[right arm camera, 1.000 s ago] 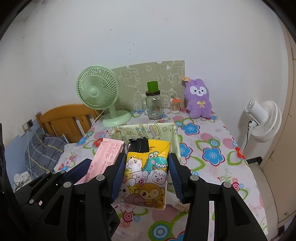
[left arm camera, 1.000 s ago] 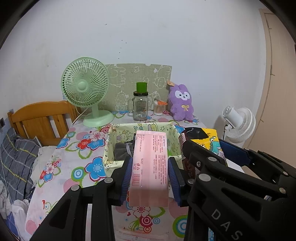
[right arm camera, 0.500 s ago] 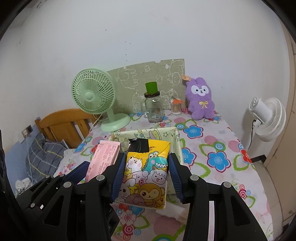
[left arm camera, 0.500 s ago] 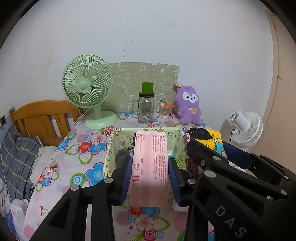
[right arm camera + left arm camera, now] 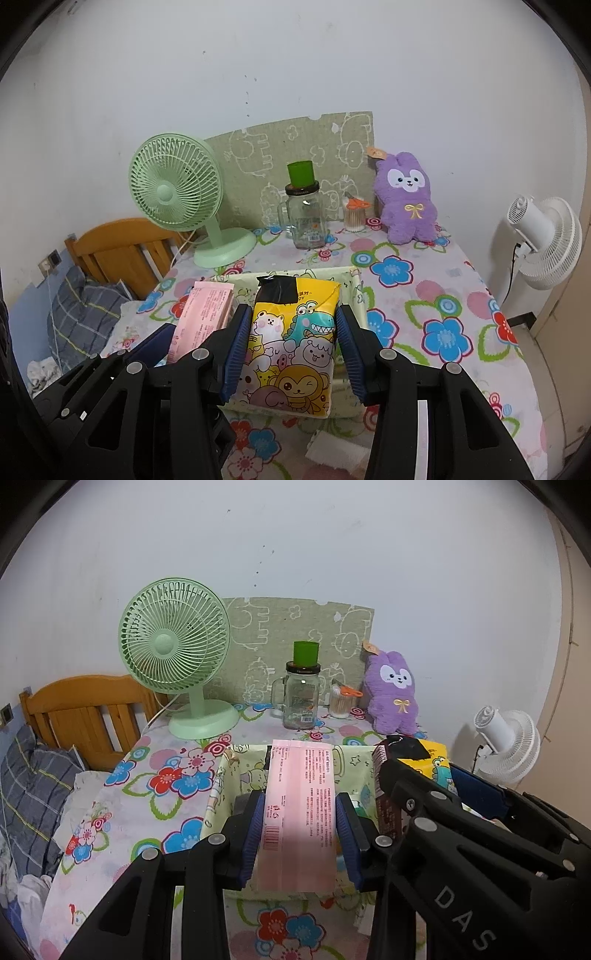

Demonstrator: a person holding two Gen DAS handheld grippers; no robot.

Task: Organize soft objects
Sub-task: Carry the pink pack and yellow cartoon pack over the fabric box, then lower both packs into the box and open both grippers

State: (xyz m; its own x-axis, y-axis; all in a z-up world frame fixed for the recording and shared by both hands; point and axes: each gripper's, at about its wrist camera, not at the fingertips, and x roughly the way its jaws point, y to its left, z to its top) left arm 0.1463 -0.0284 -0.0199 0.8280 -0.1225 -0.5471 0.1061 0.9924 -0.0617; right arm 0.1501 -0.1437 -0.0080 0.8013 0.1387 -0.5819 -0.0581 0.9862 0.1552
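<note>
On the table (image 5: 461,288), the fan (image 5: 177,192) stands left of the jar (image 5: 304,218), the basket (image 5: 229,775) before them.

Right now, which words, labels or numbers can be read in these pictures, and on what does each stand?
"DAS": white letters on the black frame of the right tongs, seen from the left wrist.
Pink flat soft pack: red print and barcode, too small to read.
Yellow cartoon-animal soft pack: small print, unreadable.

Left wrist view: it looks forward and a little down along the left gripper (image 5: 300,830), close over the fabric basket (image 5: 218,786).
Right wrist view: it looks the same way from the right side, along the right gripper (image 5: 291,352).
Facing: both face the wall behind the table (image 5: 424,295).
Shared part: green fan (image 5: 173,653), glass jar (image 5: 304,218), purple plush (image 5: 393,690).
</note>
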